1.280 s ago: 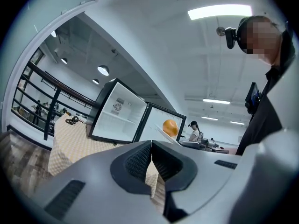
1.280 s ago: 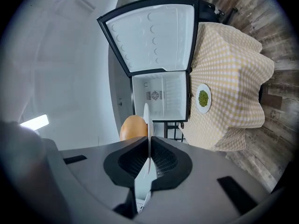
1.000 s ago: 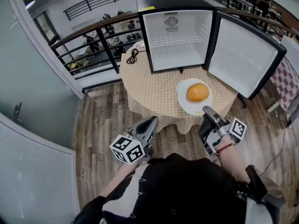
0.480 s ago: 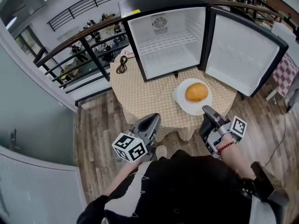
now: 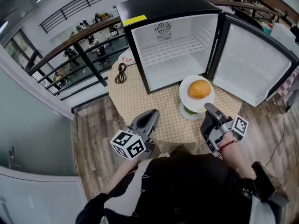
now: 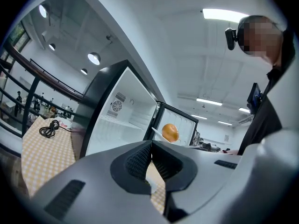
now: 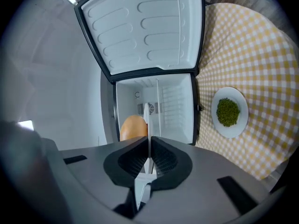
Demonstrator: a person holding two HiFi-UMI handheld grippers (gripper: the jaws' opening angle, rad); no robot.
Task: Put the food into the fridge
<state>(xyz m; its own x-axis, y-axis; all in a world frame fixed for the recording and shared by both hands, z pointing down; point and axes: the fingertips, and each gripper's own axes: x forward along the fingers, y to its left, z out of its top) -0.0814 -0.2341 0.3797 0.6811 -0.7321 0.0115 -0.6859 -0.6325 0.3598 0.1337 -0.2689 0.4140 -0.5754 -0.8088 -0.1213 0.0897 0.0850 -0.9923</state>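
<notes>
Bun (image 5: pixel 199 88) sits loose on a plate (image 5: pixel 187 97) the right gripper (image 5: pixel 209 110) pinches by the rim, left gripper (image 5: pixel 152 115) clamped empty, so any tilt could roll it off.

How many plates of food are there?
2. The bun plate is held up by the right tongs before the open fridge; the greens plate sits on the table under it. None seems hidden.
</notes>
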